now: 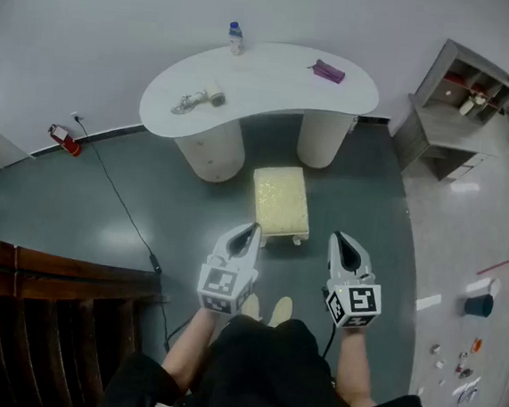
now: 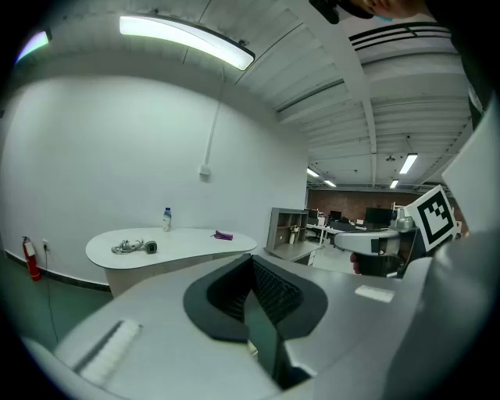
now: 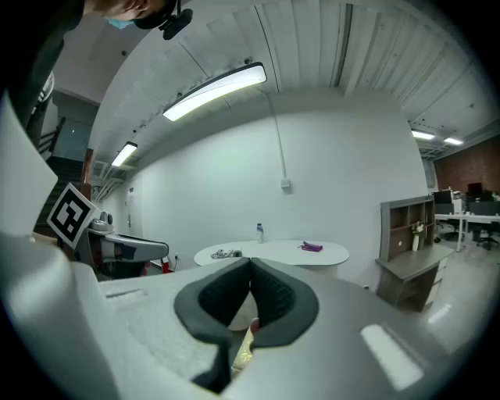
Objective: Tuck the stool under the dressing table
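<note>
Cream stool (image 1: 280, 202) sits just in front of the dressing table (image 1: 266, 87); our left gripper (image 1: 250, 231) and right gripper (image 1: 340, 240) are both closed, empty.

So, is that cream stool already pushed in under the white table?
No, the stool stands out in front of the dressing table, with its whole cushioned top in plain sight.

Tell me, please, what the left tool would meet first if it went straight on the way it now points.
Probably the near end of the cream stool, just ahead of the shut left tool; height there is unclear.
</note>
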Tool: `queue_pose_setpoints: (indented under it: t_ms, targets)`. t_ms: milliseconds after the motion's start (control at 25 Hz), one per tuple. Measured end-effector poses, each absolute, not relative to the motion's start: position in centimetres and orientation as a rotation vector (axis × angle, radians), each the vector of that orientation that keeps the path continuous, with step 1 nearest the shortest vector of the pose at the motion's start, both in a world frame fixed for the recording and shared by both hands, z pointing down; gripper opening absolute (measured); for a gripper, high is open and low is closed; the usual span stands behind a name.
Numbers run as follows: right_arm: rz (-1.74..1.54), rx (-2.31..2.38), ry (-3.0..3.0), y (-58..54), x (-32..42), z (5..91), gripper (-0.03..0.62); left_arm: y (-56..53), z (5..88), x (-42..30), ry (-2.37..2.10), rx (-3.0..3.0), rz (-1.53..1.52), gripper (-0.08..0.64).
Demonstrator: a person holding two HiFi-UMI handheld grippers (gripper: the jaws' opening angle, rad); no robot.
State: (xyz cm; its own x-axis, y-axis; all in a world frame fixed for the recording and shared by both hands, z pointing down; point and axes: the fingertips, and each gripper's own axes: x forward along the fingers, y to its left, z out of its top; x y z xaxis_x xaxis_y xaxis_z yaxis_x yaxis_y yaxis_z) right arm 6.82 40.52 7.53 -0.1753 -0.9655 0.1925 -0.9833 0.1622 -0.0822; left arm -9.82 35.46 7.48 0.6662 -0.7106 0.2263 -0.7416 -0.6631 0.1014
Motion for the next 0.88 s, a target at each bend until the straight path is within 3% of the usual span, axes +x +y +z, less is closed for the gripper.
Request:
queue_pose_setpoints:
  t_ms: [880]
  targets:
    - [0.352, 1.882, -2.387, 40.1, 10.4, 9.3, 0.005, 37.1, 8.9, -5.6, -1.245, 2.663, 0.289, 0.005]
